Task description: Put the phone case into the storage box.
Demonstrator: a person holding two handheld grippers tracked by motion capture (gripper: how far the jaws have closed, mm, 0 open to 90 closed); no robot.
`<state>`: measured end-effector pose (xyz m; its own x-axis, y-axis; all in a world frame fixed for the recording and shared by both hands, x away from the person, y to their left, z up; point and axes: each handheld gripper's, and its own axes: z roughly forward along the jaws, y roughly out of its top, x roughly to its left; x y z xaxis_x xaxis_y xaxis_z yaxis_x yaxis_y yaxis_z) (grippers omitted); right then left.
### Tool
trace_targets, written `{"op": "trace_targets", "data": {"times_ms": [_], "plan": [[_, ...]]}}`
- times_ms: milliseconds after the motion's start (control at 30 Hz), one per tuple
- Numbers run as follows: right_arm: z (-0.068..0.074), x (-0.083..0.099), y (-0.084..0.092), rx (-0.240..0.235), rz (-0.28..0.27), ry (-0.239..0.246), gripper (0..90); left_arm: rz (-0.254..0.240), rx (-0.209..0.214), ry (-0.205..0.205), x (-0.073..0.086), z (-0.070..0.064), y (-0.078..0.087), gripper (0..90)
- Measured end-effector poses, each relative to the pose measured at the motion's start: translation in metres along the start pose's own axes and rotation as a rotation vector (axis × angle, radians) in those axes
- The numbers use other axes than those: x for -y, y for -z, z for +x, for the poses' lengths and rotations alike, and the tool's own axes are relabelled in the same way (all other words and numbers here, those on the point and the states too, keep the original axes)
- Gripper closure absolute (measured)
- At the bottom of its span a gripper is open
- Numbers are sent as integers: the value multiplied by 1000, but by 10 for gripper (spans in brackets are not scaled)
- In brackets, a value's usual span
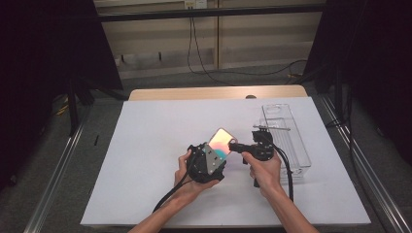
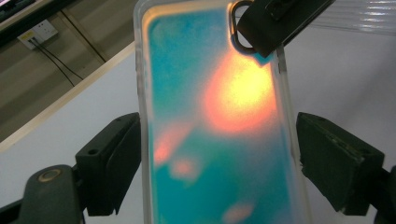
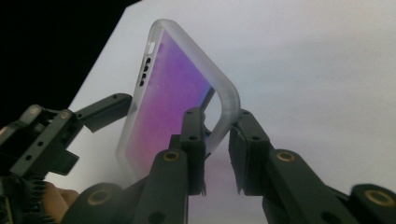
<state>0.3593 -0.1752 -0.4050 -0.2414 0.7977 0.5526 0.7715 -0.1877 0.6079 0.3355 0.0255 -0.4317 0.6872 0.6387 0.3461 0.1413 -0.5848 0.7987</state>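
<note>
While the phone case (image 1: 219,141) is held up off the white surface (image 1: 145,160) near the middle of the high view, it appears as a thin shell with a translucent frosted rim and an iridescent back that shifts from teal and orange to purple between views. Judged from its thinness and open camera cut-out, it should be very light and somewhat flexible at the rim, with a smooth back that could slip under a loose pinch; fragile it is probably not. The long side edges and the corner rim look like the soundest places to take hold (the glossy panel offers less purchase).

Left tongs (image 2: 219,163): jaws stand wide, one at each long edge of the case low in the left gripper view, spanning its width and holding it upright.

Right tongs (image 3: 217,140): jaws drawn nearly together and pinching the rim at the corner beside the camera cut-out, centre of the right gripper view; the same tip is seen at the upper right of the left gripper view.

A clear plastic tray (image 1: 286,141) lies on the surface at the right of the high view, apart from the case.
</note>
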Motion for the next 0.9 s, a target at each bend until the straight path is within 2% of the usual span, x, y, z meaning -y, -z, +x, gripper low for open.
{"op": "trace_targets", "data": {"times_ms": [167,267,333,367,433,467,567,667,800,900], "plan": [[0,3,3,-45,-35,-36,814,2,-18,6,1,0,-3,167],[3,4,5,-69,-53,-56,829,-5,-5,38,1,5,-5,163],[5,4,5,-71,-78,-52,830,-9,-3,65,1,8,-7,162],[6,5,5,-71,-86,-54,832,-8,5,73,2,10,-7,162],[6,5,6,-75,-93,-53,838,-5,45,112,2,14,-7,158],[7,5,6,-80,-99,-53,839,-6,51,134,2,16,-7,146],[7,4,8,-83,-102,-46,840,-12,73,153,3,19,-8,108],[7,4,9,-82,-101,-35,841,-7,94,162,3,21,-10,93],[7,4,10,-68,-109,-14,842,4,94,124,3,20,-9,70],[5,3,13,-55,-120,2,843,8,100,130,4,22,-7,55]]}}
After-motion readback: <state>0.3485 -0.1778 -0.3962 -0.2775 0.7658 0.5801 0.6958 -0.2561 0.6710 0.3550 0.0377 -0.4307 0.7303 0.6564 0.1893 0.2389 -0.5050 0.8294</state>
